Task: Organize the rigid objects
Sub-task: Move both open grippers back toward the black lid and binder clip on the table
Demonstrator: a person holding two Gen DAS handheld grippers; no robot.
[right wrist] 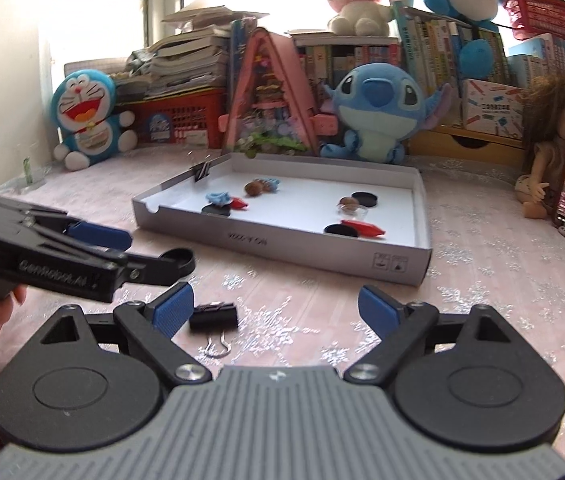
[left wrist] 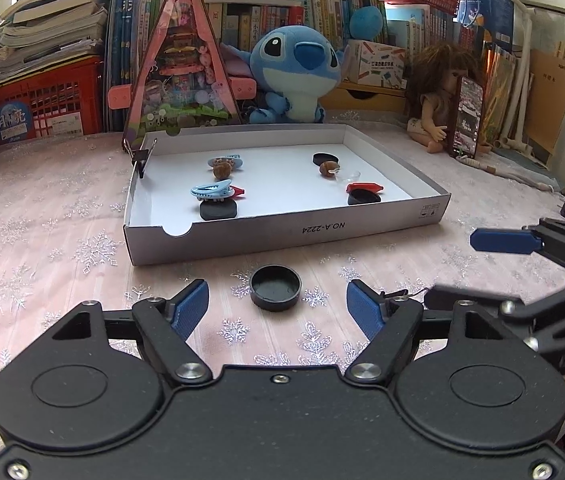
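Observation:
A shallow white box lid (left wrist: 282, 236) (right wrist: 282, 244) lies on the table, holding black caps, blue and red clips, walnuts and a clear piece. A black round cap (left wrist: 276, 287) sits on the cloth just ahead of my open left gripper (left wrist: 277, 310), between its blue pads. A black binder clip (right wrist: 213, 317) lies on the cloth just right of the left pad of my open right gripper (right wrist: 276, 310). The left gripper also shows at the left of the right wrist view (right wrist: 98, 236). The right gripper shows at the right edge of the left wrist view (left wrist: 506, 240).
A Stitch plush (left wrist: 294, 76), a pink triangular toy house (left wrist: 180, 72), a doll (left wrist: 438, 108) with a phone (left wrist: 465, 118), red crates and books line the back. A Doraemon plush (right wrist: 86, 116) sits at the far left. A binder clip (left wrist: 143, 157) grips the box's far left corner.

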